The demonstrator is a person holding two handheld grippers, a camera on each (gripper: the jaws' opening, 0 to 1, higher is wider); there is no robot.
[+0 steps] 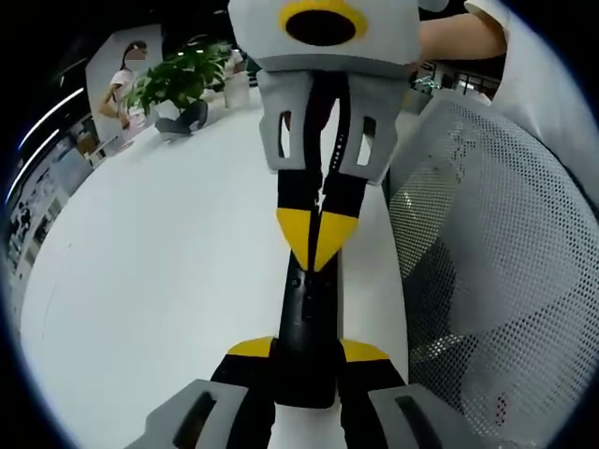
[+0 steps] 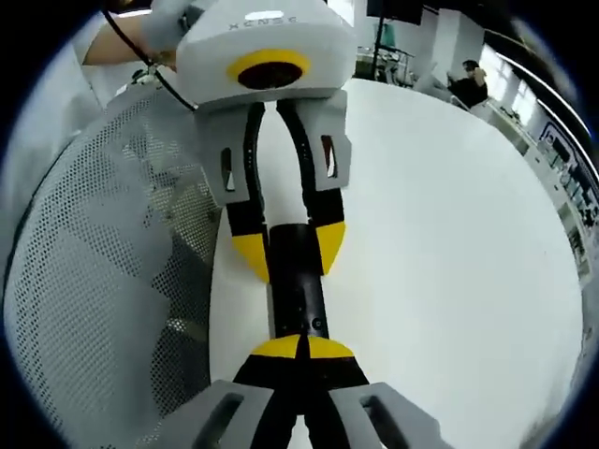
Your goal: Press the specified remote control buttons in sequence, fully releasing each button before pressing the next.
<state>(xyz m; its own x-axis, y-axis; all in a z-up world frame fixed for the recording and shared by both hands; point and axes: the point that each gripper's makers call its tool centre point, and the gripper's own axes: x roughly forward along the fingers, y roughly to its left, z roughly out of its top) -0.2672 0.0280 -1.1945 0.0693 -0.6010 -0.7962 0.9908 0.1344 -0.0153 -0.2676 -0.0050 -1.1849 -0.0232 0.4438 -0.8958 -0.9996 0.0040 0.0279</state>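
Both views are showing a bright, evenly lit room. The glossy white surface (image 1: 168, 281) is reflecting soft overhead light and washing out to near-pure white, with a faint grey shade falling just beside the slim black remote control (image 1: 307, 327) ahead of the left hand-held gripper (image 1: 309, 351). In the right gripper view, long ceiling light strips are glowing at the far upper right, beyond the right hand-held gripper (image 2: 301, 348). The fisheye lens is bending the surface's edge into a curve and squeezing things near the borders. The grey perforated mesh chair back (image 2: 103, 281) is looking soft and slightly blurred, as are the nearest grey gripper parts at the bottom.
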